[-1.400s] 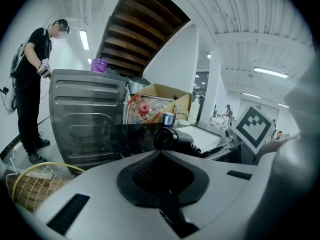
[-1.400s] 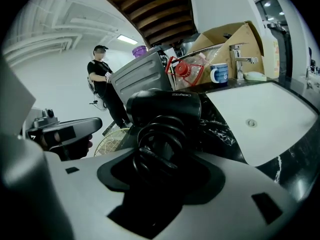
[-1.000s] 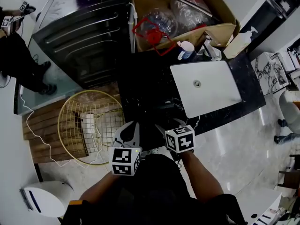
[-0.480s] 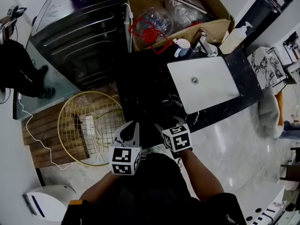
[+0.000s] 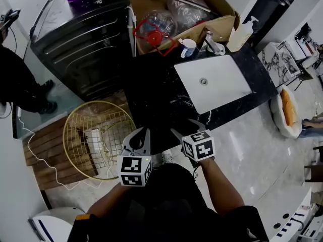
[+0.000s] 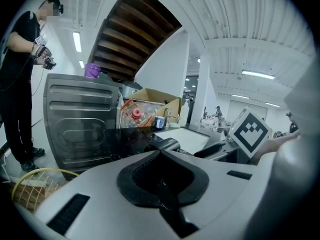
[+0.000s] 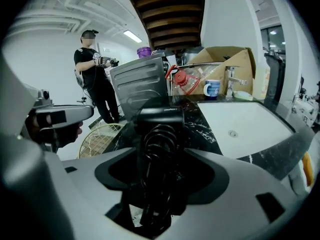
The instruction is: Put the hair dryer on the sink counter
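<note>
Right claw (image 5: pixel 184 127) is just opening, released, round the dryer (image 7: pixel 159 129) near the desk's (image 5: pixel 151 95) front edge; left claw (image 5: pixel 141 131) is sitting clenched, empty; backing out should avoid snagging the cord (image 7: pixel 160 151).

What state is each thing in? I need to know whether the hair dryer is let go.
hair dryer: lying on the counter, cord coiled, ungripped
right gripper: open, jaws have just been opening, astride the hair dryer
left gripper: shut, empty
sink: empty
cardboard box: open, filled
mug: upright
</note>
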The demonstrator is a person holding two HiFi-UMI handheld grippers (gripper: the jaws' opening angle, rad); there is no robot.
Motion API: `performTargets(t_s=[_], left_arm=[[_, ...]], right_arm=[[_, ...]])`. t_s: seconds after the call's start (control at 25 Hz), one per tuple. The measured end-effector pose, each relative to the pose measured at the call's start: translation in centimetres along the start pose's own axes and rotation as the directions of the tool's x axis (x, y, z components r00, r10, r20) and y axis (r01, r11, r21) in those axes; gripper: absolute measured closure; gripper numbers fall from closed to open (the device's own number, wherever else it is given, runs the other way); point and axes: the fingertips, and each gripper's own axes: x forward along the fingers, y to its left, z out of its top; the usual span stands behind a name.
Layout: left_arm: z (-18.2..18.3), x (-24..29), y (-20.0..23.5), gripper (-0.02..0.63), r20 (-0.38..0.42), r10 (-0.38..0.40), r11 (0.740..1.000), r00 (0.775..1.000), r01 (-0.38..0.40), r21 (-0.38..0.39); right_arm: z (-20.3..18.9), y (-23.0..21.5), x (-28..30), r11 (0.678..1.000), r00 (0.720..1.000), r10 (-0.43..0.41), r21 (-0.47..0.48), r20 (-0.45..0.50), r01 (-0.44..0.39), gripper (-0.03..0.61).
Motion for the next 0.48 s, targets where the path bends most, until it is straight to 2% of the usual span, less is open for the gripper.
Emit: performTargets(t_s=[0.2,0.48], left_arm=[[-0.5,-1.8,-1.0,0.607,0.015,-0.056,0.998,0.998,0.055,0.02],[-2.5,-4.6,-3.0,0.607,-0.009,-0.144,0.988,0.99,0.144,0.046]], right_arm=[[-0.6,1.1,-3.9,0.994,0.993,-0.086,0.082,0.084,0.079,0.275],[-2.3,3.9,-8.4,0.973,0.972,-0.179,0.174,0.152,0.152,0.302]])
